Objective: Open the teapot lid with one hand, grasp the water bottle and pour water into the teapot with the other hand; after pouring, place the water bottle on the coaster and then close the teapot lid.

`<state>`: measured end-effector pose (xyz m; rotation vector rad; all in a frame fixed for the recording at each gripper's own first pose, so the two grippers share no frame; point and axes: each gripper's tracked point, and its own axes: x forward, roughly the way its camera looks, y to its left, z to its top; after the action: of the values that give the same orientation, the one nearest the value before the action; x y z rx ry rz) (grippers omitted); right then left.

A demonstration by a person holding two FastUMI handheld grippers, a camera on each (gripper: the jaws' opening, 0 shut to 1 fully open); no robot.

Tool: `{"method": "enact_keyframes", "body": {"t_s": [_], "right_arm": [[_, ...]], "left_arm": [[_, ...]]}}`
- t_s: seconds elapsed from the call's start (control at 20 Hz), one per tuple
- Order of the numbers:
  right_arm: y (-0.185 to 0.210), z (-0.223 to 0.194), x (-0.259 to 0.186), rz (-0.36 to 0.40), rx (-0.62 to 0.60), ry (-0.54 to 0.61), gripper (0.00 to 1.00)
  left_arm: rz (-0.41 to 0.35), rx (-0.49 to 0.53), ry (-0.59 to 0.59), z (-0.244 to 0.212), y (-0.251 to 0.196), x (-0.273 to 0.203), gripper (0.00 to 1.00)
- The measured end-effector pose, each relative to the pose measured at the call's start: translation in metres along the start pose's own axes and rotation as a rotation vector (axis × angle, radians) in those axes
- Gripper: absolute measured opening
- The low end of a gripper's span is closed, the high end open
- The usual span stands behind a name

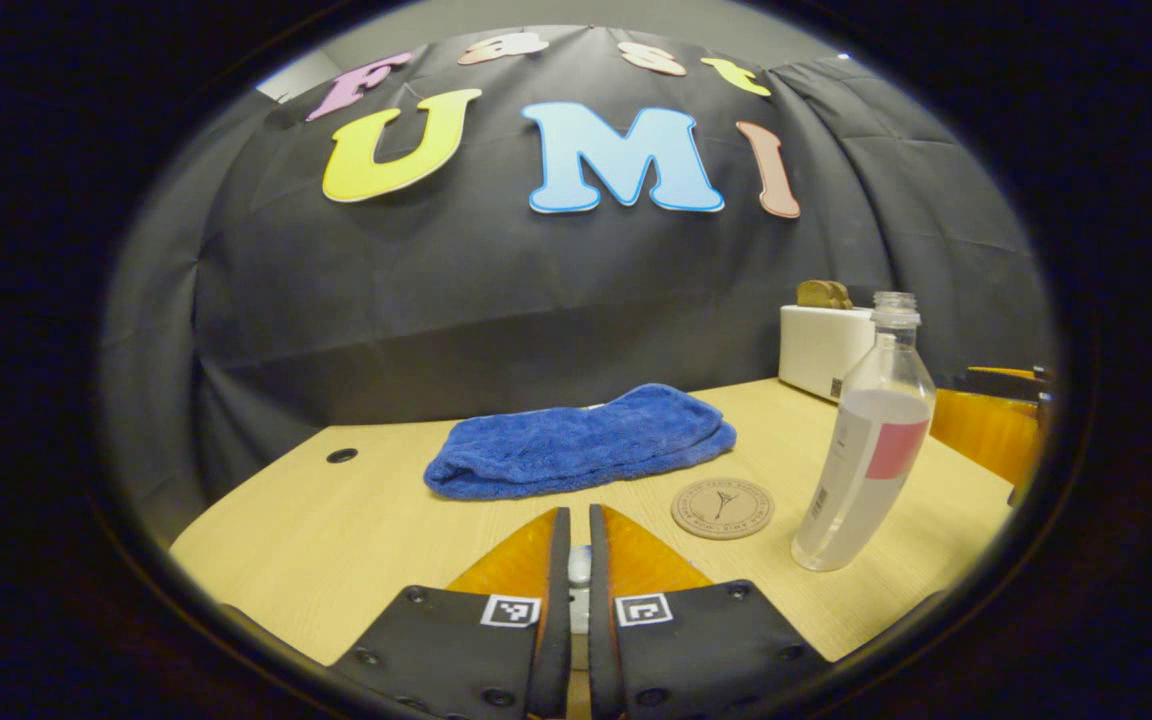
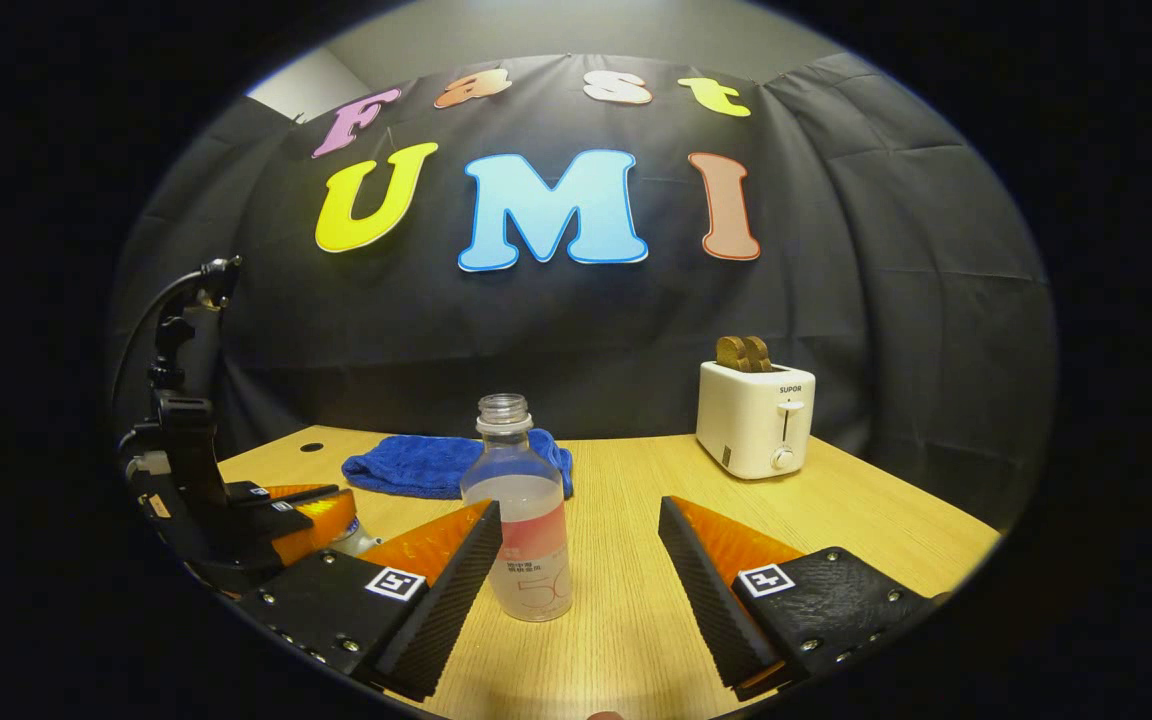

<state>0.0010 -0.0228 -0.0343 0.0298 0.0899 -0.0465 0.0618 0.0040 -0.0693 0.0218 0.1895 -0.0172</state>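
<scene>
1. Your left tool [image 1: 579,520] has its fingers drawn nearly together over something small and pale between them; what it is you cannot tell from the left gripper view.
2. Your right tool [image 2: 581,520] is spread wide, with the water bottle [image 2: 524,510] standing upright on the counter [image 2: 636,600] between its fingers, close by the left one, and neither finger clearly pressing it.
3. The bottle is uncapped and partly filled.
4. In the left gripper view the round coaster [image 1: 722,507] lies flat on the counter just beside the bottle, bare.
5. A folded blue towel [image 1: 581,440] lies behind the coaster.
6. A white toaster [image 2: 756,418] holding two slices stands at the back.
</scene>
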Motion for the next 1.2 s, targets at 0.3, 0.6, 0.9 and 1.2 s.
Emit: {"method": "enact_keyframes", "body": {"t_s": [0.3,0.6,0.9,1.2], "right_arm": [[0.004,-0.004,0.002,0.016,0.008,0.014,0.98],[0.011,-0.007,0.005,0.045,0.005,0.031,0.98],[0.02,-0.002,0.015,0.071,-0.039,0.033,0.98],[0.036,-0.01,0.033,0.118,-0.055,0.071,0.98]], "left_arm": [[-0.015,-0.023,-0.017,0.004,-0.001,0.001,0.08],[-0.012,-0.041,-0.08,0.027,0.011,-0.011,0.07],[0.032,-0.073,-0.097,0.03,0.045,-0.024,0.07],[0.115,-0.083,-0.075,0.015,0.099,-0.031,0.07]]}}
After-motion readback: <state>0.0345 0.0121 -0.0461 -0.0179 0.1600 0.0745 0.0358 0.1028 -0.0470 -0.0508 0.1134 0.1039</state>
